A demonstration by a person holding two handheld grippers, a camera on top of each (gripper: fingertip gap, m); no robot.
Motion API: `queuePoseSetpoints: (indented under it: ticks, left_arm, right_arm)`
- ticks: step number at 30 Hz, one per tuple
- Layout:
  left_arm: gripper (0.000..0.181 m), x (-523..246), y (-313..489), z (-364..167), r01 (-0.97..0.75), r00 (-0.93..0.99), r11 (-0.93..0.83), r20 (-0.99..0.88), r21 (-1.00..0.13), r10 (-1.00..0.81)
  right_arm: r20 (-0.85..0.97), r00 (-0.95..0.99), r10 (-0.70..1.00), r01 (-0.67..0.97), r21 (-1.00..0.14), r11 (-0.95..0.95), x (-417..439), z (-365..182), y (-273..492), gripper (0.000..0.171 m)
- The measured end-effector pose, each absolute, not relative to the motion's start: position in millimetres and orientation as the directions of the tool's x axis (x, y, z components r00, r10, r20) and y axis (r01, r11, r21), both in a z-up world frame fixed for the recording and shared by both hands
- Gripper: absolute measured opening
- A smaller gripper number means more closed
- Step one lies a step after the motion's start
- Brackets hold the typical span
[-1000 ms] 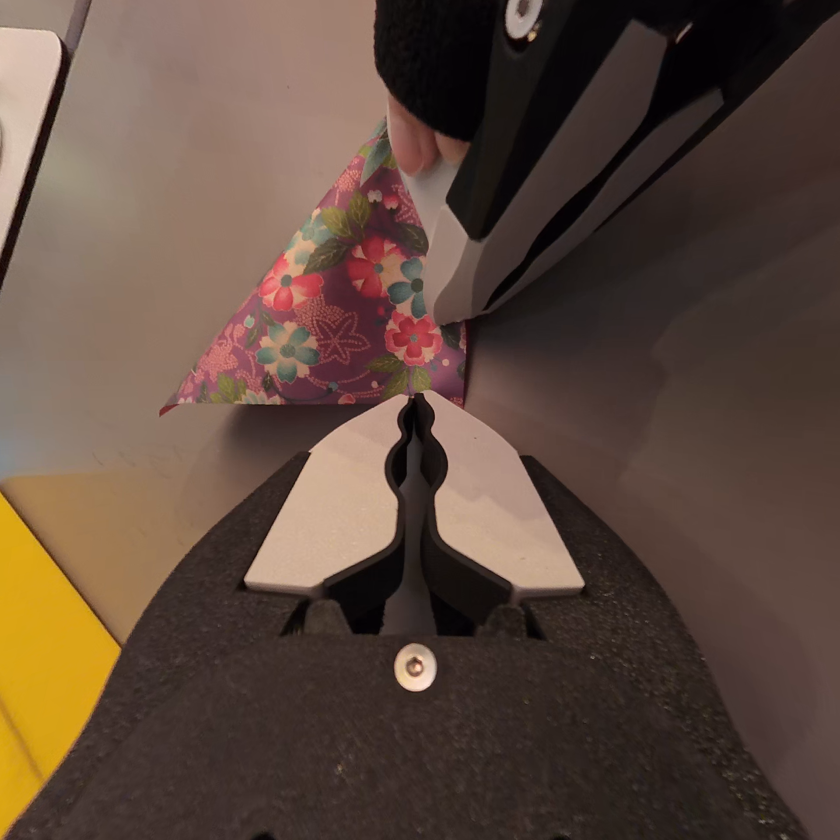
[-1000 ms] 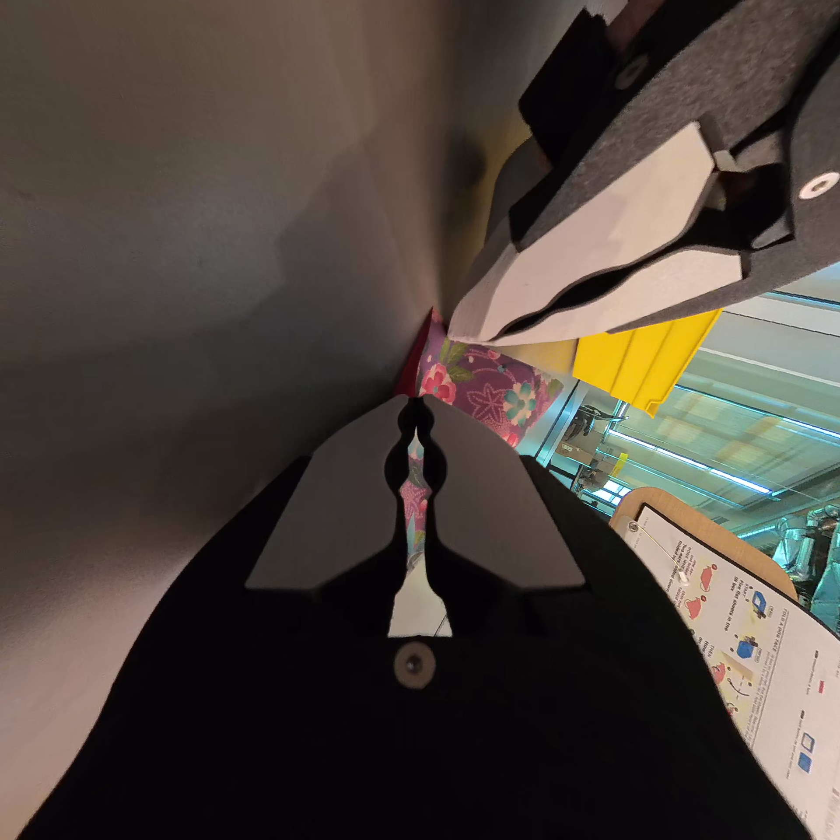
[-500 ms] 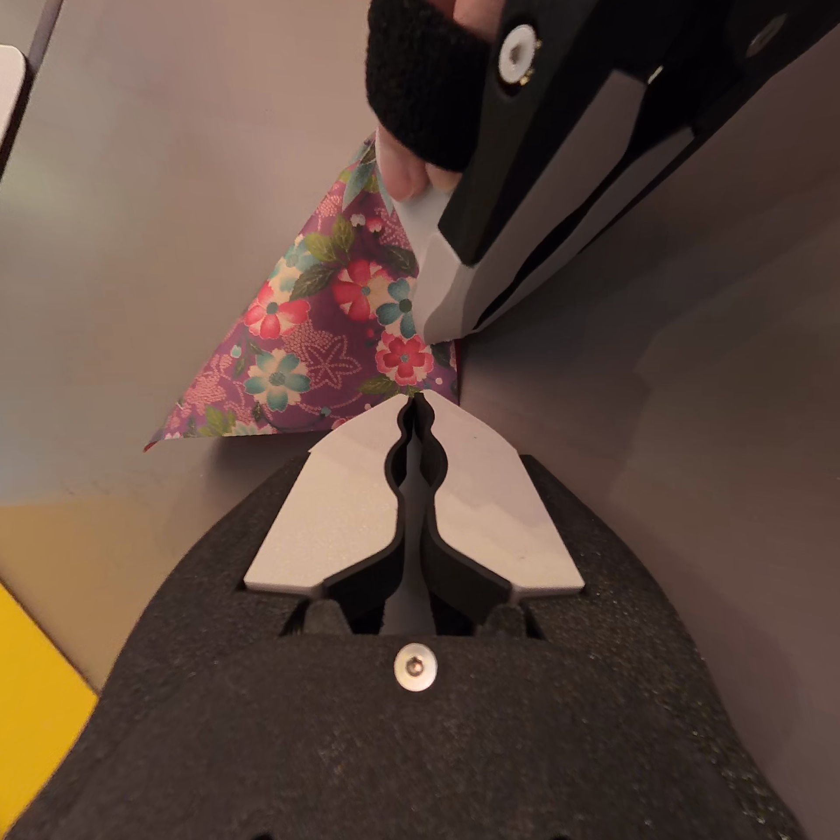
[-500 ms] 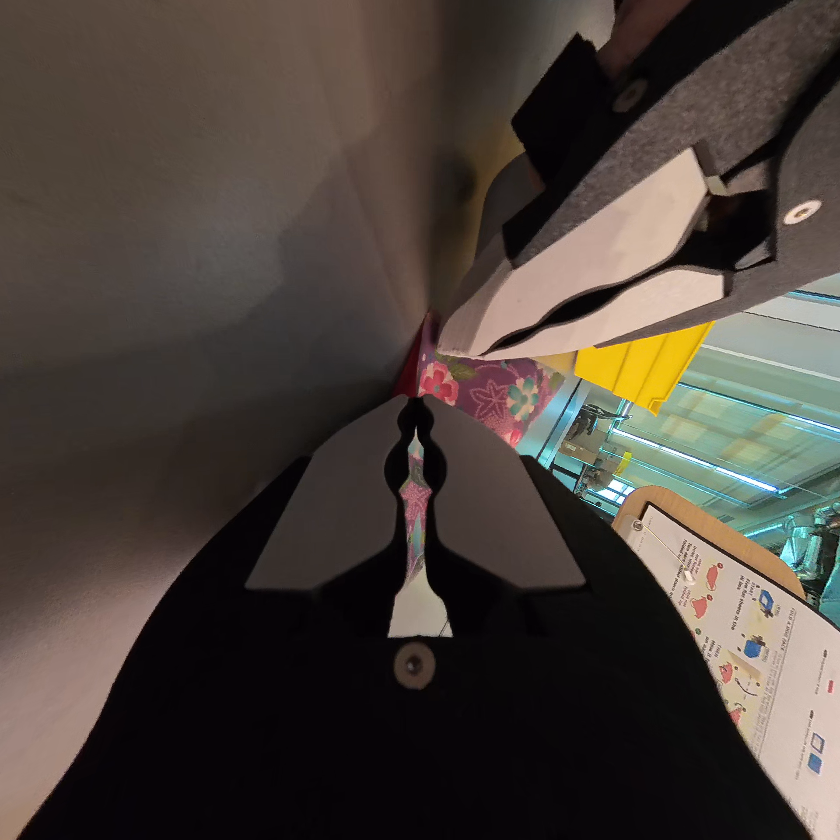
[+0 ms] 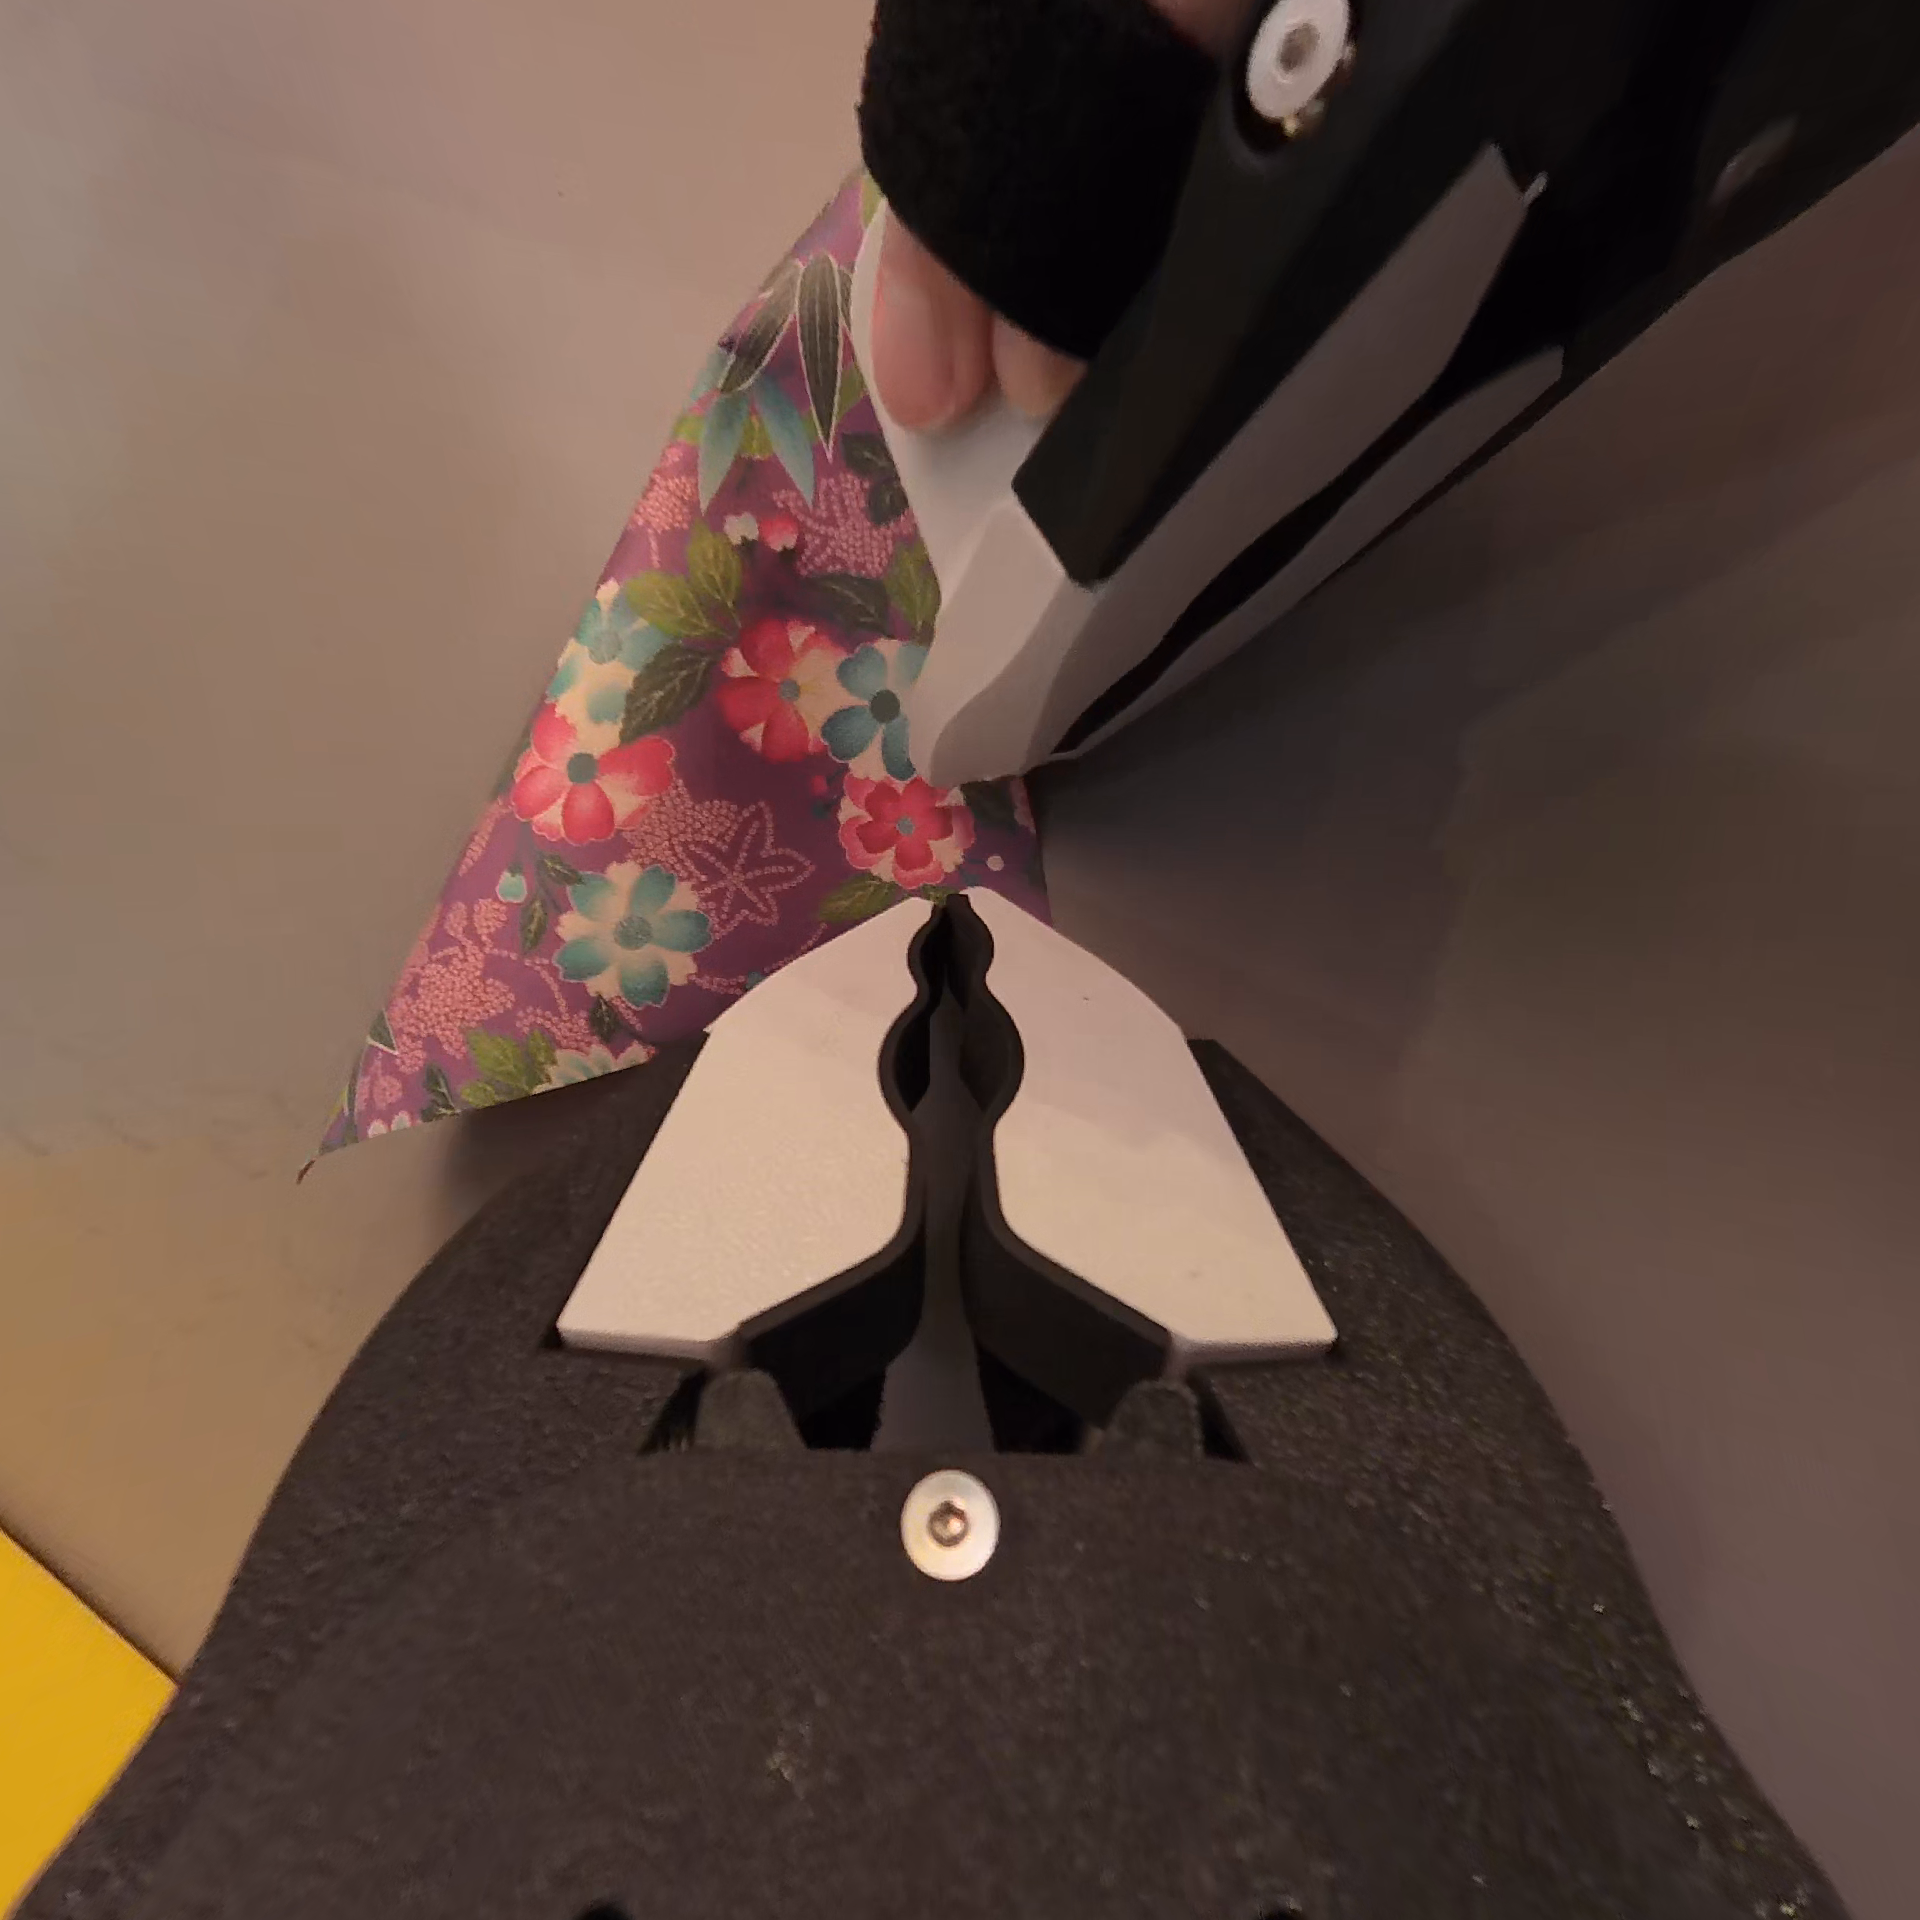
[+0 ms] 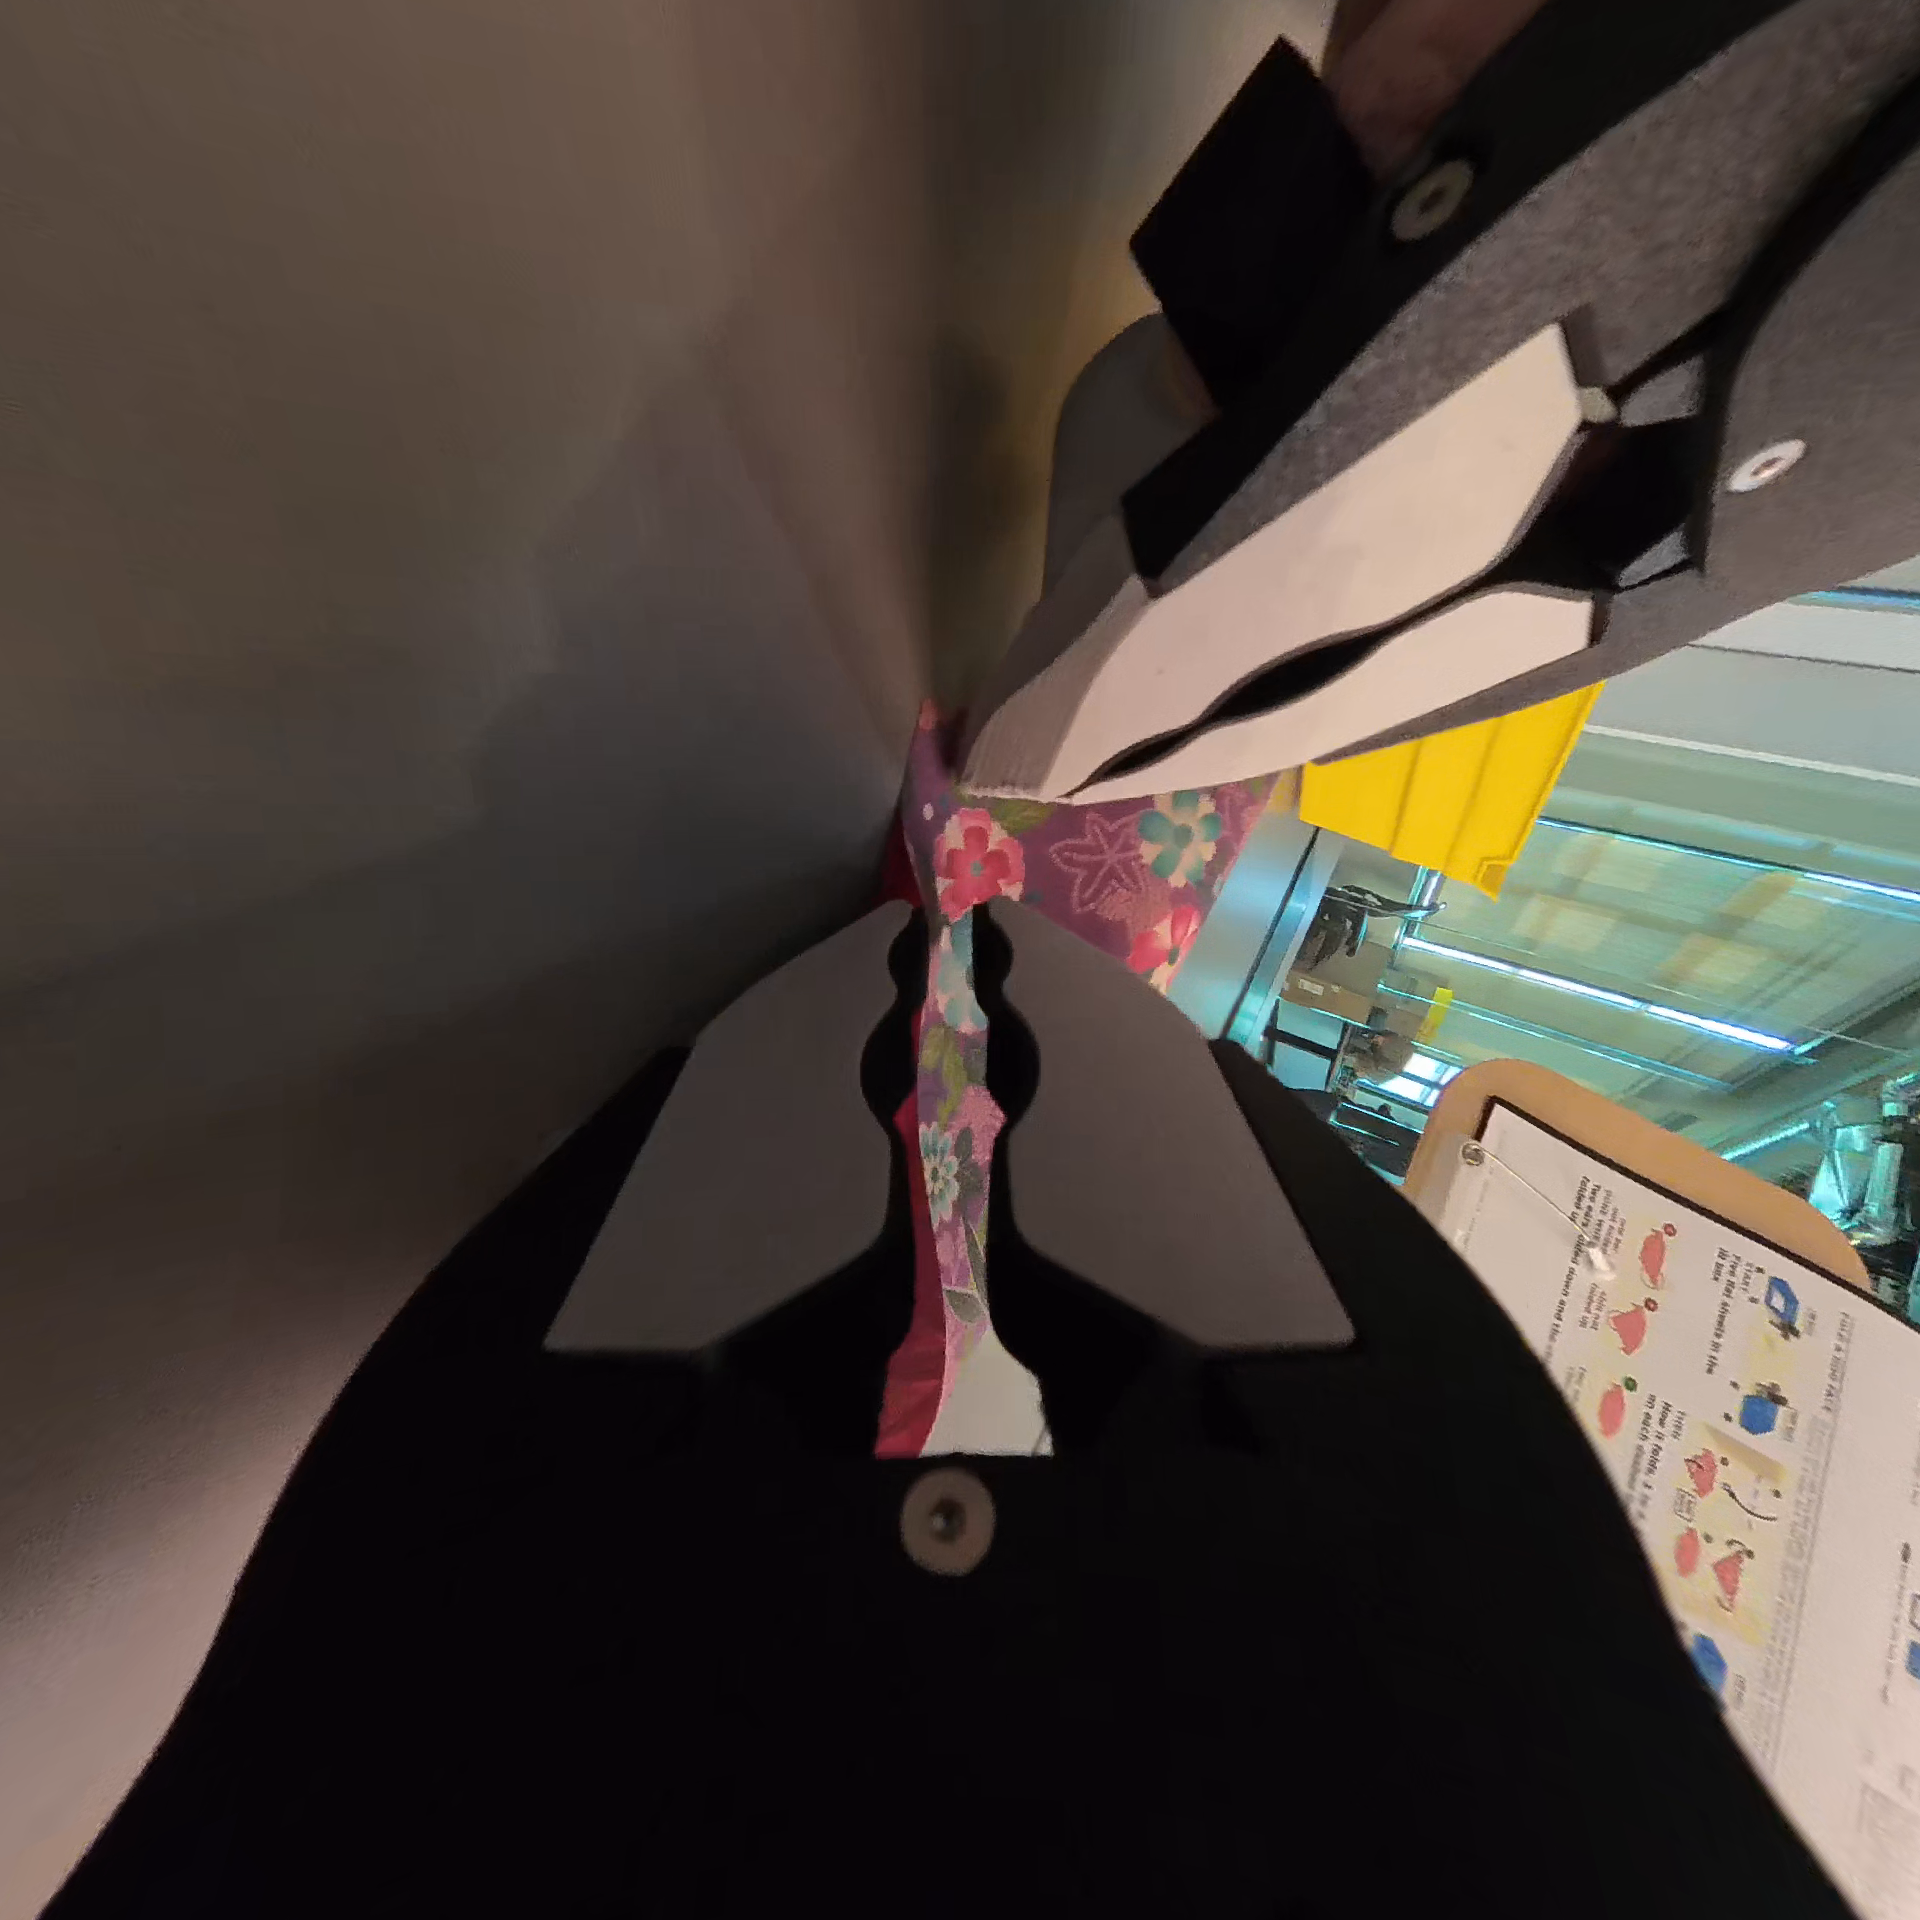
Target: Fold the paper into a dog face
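The paper [image 5: 675,831] is a purple floral triangle with a red underside, on the grey table [image 5: 260,416]. My left gripper [image 5: 951,909] is shut, its closed tips resting on the paper's near right corner. My right gripper [image 6: 951,914] is shut on the paper [image 6: 951,1101], which runs edge-on between its fingers. In the left wrist view the right gripper [image 5: 966,769] comes in from the upper right, held by a gloved hand [image 5: 997,177], and holds the paper's right edge. In the right wrist view the left gripper [image 6: 997,784] is close above, its tips on the paper.
A yellow bin [image 6: 1455,800] stands beyond the paper and shows at the lower left of the left wrist view [image 5: 62,1683]. A clipboard with an instruction sheet [image 6: 1683,1382] lies at the right. The two grippers' tips are very close together. Less than 4 cm separates the two grippers' tips.
The right gripper has drawn the paper's edge up, and more paper now shows between its fingers. The left wrist view has closed in on the paper. Both grippers stay shut.
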State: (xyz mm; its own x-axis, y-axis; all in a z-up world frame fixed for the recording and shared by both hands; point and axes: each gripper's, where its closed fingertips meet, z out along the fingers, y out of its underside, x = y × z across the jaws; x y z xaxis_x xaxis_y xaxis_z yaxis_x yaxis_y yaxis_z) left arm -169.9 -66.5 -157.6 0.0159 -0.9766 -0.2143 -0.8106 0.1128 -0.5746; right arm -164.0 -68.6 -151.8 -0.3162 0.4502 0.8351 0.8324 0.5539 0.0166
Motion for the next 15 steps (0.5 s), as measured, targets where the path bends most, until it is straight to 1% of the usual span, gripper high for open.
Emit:
queuePoseSetpoints:
  ticks: [3,6,9,12,15]
  left_arm:
    - [0.001,-170,-66,-158,-0.811,0.012,0.111,-0.206,-0.575,-0.979]
    - [0.001,-170,-66,-158,-0.810,0.011,0.108,-0.199,-0.577,-0.980]
    - [0.001,-170,-66,-158,-0.810,0.009,0.108,-0.196,-0.577,-0.980]
    - [0.000,-170,-66,-158,-0.811,0.006,0.107,-0.191,-0.576,-0.982]
    - [0.000,-170,-66,-158,-0.810,0.008,0.106,-0.191,-0.577,-0.982]
  right_arm:
    - [0.831,-0.292,0.474,0.839,-0.016,0.545,-163,-152,-69,0.010]
    - [0.814,-0.258,0.521,0.849,-0.067,0.524,-157,-149,-71,0.018]
    - [0.780,-0.184,0.598,0.855,-0.173,0.488,-150,-139,-76,0.019]
    - [0.764,-0.093,0.639,0.842,-0.282,0.460,-148,-123,-78,0.019]
    - [0.736,-0.046,0.676,0.829,-0.349,0.437,-147,-115,-79,0.024]
